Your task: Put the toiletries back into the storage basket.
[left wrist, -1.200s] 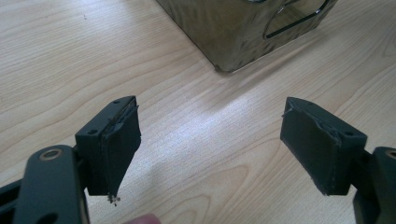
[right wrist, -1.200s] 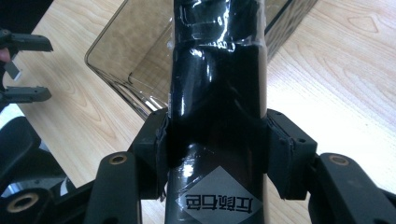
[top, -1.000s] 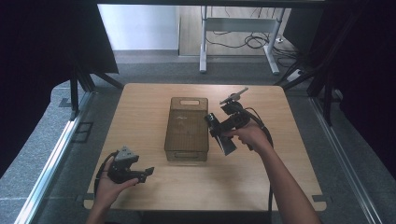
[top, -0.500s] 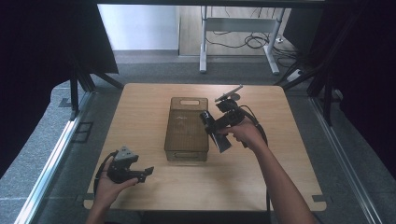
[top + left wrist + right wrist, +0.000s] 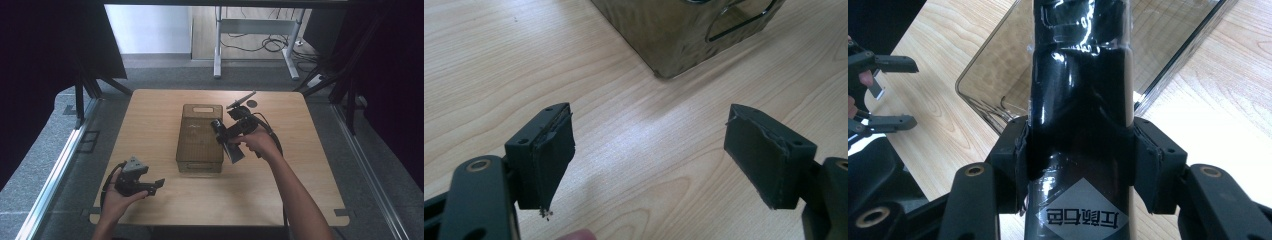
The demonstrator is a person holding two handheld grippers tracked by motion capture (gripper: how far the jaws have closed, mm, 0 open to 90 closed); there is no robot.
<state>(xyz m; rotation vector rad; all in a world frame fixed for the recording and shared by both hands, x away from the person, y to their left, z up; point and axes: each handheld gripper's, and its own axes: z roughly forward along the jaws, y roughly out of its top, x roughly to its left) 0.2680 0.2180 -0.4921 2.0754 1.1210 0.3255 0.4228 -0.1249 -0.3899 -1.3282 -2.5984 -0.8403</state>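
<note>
Up close | right gripper (image 5: pixel 1078 165) clamps black pack (image 5: pixel 1080 100), perhaps wrapped | left gripper (image 5: pixel 649 150) wide, empty

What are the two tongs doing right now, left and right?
Left tongs: open, holding nothing.
Right tongs: closed on a black wrapped packet above the clear bin.

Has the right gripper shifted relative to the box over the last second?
Yes. The right gripper, shut on a black packet, has moved slightly toward the translucent brown box; its load now overlaps the box's right rim.
</note>
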